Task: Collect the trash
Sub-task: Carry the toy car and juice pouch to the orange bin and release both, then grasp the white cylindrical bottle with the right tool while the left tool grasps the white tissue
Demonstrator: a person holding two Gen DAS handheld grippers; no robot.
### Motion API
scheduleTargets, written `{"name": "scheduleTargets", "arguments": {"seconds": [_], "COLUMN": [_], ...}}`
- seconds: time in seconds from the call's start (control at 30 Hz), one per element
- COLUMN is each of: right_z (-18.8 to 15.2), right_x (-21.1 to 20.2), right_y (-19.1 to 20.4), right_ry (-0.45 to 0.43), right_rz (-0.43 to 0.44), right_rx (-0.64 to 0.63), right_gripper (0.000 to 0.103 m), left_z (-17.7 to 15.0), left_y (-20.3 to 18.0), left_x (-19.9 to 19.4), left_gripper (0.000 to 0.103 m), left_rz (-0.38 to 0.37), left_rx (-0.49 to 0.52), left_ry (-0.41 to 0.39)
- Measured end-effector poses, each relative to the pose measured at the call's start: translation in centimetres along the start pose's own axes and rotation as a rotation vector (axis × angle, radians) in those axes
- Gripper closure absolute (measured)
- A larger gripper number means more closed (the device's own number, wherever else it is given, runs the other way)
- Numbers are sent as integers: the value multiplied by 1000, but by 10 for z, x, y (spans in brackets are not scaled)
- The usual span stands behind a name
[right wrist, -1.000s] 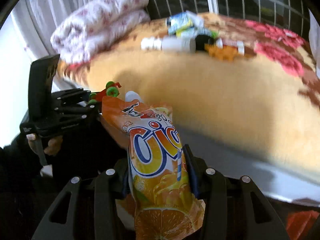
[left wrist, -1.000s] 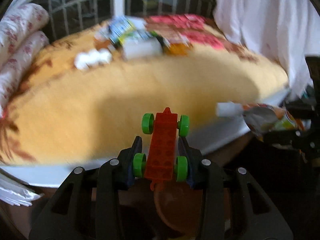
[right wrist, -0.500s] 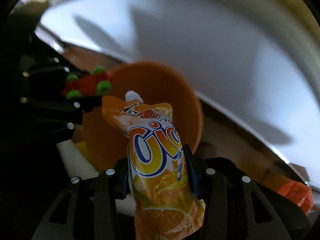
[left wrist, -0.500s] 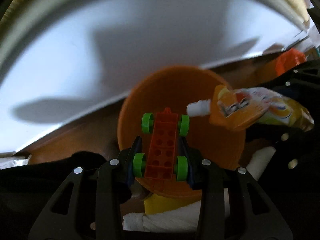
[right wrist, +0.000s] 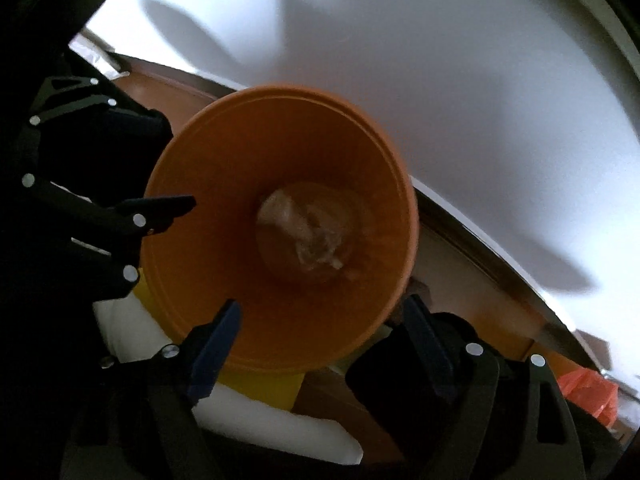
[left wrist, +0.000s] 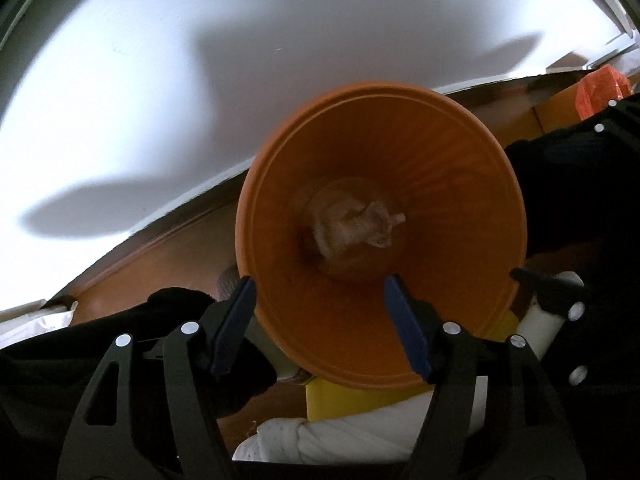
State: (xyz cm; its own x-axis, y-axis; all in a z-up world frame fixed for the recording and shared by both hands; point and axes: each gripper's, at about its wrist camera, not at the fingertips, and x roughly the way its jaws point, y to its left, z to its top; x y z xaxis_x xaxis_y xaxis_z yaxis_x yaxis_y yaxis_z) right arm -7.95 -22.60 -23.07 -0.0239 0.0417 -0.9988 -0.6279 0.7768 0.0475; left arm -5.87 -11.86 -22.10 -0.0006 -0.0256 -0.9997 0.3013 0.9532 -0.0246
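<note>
An orange bin [left wrist: 452,184] stands on the floor beside the white bed side; it also shows in the right wrist view [right wrist: 224,184]. Pale crumpled trash [left wrist: 356,222] lies at its bottom, and it also shows in the right wrist view [right wrist: 304,236]. My left gripper [left wrist: 320,304] is open and empty, hovering over the bin's near rim. My right gripper [right wrist: 324,322] is open and empty over the bin's near rim too. The left gripper's fingers [right wrist: 160,210] reach in from the left in the right wrist view. The toy car and the juice pouch are not in view.
The white bed side [left wrist: 200,80] rises behind the bin. The brown wooden floor [left wrist: 168,256] lies around it. A yellow and white object [left wrist: 360,416] sits under the bin's near edge. An orange bag [right wrist: 588,392] lies at the right.
Both grippers have opened over the bin. The orange toy car has left the left gripper and the juice pouch has left the right gripper. Both cameras moved closer over the bin.
</note>
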Motion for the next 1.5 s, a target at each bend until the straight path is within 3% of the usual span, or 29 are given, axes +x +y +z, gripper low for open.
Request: {"name": "scheduleTargets", "arguments": {"seconds": [0.3, 0.43, 0.6, 0.83, 1.07, 1.3, 1.5], "right_z": [-18, -21, -5, 56, 147, 234, 296], "right_x": [-47, -105, -164, -212, -227, -228, -201], "right_y": [-22, -31, -38, -43, -39, -26, -25], "right_ry": [-90, -211, -356, -504, -583, -549, -355], "right_rz": [28, 76, 73, 9, -34, -99, -107], "right_rx": [32, 8, -35, -104, -205, -370, -529], "right_gripper": [30, 30, 30, 30, 30, 30, 30], "left_z": [-26, -29, -32, -12, 36, 72, 77], "left_y": [-4, 4, 32, 80, 125, 165, 185], "left_x": [-11, -53, -114, -176, -197, -199, -182], "left_gripper": [38, 38, 37, 31, 25, 17, 17], "left_rz": [-25, -4, 17, 92, 148, 192, 148], "left_rx": [-16, -14, -62, -169, -222, -217, -267], "left_ry": [-67, -178, -339, -527, -621, -687, -670]}}
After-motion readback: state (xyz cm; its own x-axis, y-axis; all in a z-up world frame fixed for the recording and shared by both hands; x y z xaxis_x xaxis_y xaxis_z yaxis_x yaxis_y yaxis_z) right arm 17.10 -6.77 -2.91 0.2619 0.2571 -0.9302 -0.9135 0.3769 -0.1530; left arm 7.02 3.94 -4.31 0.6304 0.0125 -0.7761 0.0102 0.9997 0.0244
